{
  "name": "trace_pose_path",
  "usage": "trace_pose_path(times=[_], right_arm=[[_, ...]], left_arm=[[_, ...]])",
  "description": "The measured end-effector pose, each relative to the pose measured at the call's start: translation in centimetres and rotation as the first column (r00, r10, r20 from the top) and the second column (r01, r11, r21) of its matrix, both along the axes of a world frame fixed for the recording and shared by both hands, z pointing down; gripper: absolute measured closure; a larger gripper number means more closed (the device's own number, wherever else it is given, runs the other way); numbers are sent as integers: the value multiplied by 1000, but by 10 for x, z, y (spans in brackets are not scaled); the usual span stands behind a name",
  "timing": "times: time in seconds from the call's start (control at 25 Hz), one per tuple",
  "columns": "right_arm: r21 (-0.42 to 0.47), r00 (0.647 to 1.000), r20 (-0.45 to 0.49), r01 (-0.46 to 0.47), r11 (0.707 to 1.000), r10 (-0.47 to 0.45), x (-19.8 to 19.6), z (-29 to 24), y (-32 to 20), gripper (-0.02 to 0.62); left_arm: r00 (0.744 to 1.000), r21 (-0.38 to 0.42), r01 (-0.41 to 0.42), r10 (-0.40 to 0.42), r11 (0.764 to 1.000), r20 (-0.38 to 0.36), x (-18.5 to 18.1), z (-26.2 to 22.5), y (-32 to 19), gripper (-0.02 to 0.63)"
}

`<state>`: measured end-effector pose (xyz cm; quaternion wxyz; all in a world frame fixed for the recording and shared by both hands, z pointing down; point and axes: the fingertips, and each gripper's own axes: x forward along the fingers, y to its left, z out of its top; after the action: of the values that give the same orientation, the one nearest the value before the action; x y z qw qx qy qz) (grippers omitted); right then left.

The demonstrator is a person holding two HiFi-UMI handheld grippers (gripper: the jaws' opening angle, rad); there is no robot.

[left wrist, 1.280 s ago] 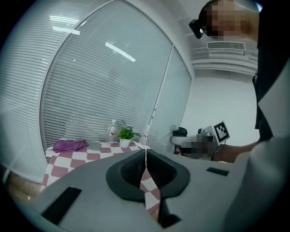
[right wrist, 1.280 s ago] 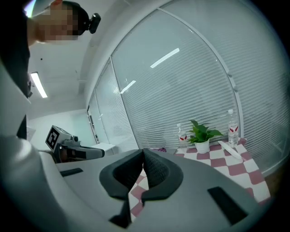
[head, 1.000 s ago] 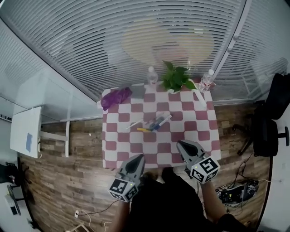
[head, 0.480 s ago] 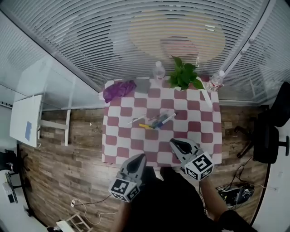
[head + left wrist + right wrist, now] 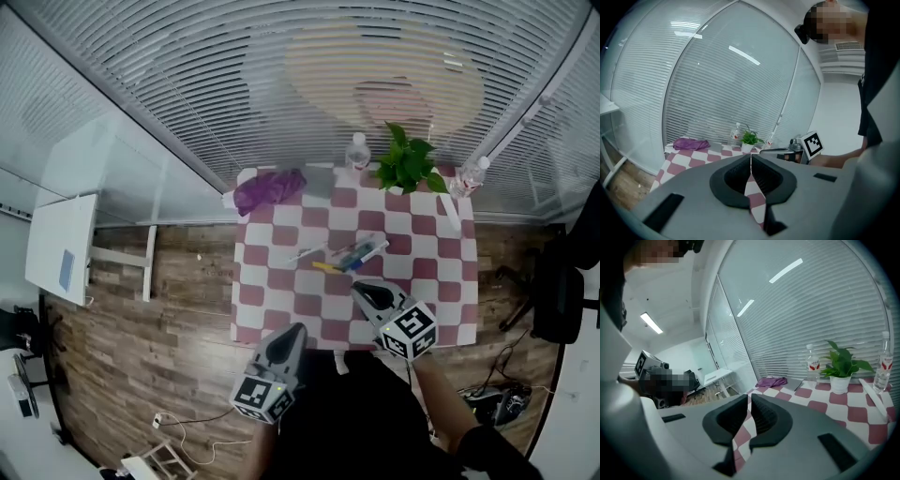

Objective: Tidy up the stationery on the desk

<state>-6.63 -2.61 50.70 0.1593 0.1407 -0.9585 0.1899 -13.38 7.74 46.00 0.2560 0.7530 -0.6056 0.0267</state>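
1. Both claws are closed on nothing. The left gripper and the right gripper each show their pads pressed together, with only checked cloth visible beyond them.
2. In the head view the right gripper hovers over the near part of the desk, with its tips closest to the stationery. The left gripper hangs at the desk's near edge, well apart from it.
3. The stationery lies loose in a small cluster at the middle of the desk. Several pens cross one another, and a yellow pen and a white pen lie on the cluster's left side.
4. Along the far edge sit a purple cloth, a grey flat item, a potted plant and two bottles. The grey item may be a case for the pens, but it is too small to tell.
5. The task looks to be at the approach step, since nothing is gathered yet.
6. The next move calls for opening the right jaws and lowering them across the shaft of one pen. An outlying pen is probably best, because the crossed ones would shift if nudged.
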Motion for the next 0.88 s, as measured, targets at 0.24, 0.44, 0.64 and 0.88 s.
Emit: trace_pose_path(times=[0.24,0.44,0.64,0.88], right_arm=[[-23,998,-62,-1,1000,-1,-29,29,-4,520],[97,982,-191,32,995,-13,-43,58,-13,502],[228,925,-371,176,958,-82,-60,90,-11,472],[203,854,-504,266,942,-133,-76,145,-22,472]], left_arm=[[1000,-7,-1,1,1000,-5,-28,0,3,572],[1000,-18,-19,18,1000,-16,-42,4,1,572],[1000,-40,-21,20,999,-21,-59,13,4,572],[1000,-58,-11,10,998,-15,-79,17,6,572]])
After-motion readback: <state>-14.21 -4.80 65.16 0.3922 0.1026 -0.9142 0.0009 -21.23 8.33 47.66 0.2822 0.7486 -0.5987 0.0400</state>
